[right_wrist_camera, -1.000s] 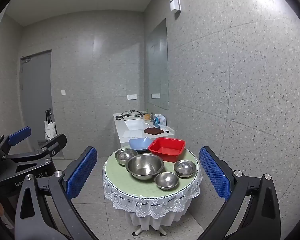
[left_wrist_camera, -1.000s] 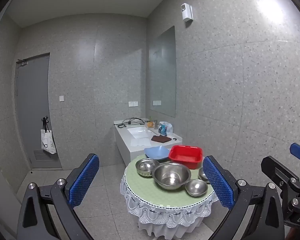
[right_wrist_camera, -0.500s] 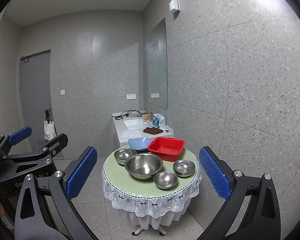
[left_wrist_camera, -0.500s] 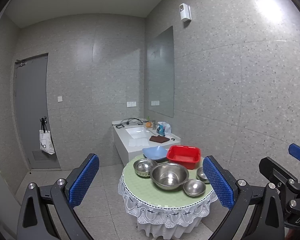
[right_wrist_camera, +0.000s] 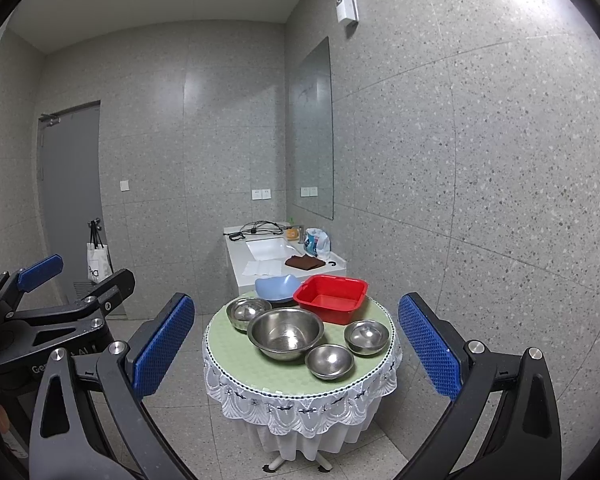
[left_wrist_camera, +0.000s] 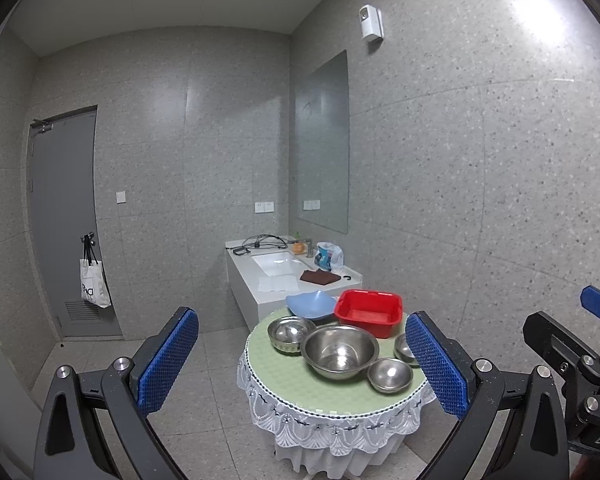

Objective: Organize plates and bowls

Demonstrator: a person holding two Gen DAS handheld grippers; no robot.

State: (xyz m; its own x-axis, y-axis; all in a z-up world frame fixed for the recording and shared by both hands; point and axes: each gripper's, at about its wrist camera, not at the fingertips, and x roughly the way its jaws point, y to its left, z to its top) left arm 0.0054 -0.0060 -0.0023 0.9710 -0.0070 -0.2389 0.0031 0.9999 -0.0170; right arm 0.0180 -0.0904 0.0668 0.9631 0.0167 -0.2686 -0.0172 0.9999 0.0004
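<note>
Both sets of tongs hang in the air well short of the round surface point(right_wrist_camera: 236, 356), spread wide and holding nothing. The left tongs point(left_wrist_camera: 302, 360) frame the dishes between their blue pads; the right tongs point(right_wrist_camera: 296, 344) do the same from a spot slightly further right.

All the task's dishes sit on the green-topped surface with its white lace skirt. The large steel bowl point(right_wrist_camera: 286, 332) stands upright at the middle, mouth up. Just behind it to the left is a medium steel bowl point(right_wrist_camera: 248, 311), close to its rim. Two small steel bowls sit to the right: the nearer small bowl point(right_wrist_camera: 329, 361) close by the large bowl's right side, and the farther small bowl point(right_wrist_camera: 366, 336) beside it, near the surface's right edge. All are upright.

At the back, the red square basin point(right_wrist_camera: 331, 298) sits turned so that one corner points toward the cameras; it has no clear long axis. The blue plate point(right_wrist_camera: 278, 287) with its upturned wavy edges lies to the left of the basin, touching or nearly touching it, and appears to rest on something dark; I cannot tell what.

Behind the surface stands a white sink counter point(right_wrist_camera: 260, 270) against the grey wall.
</note>
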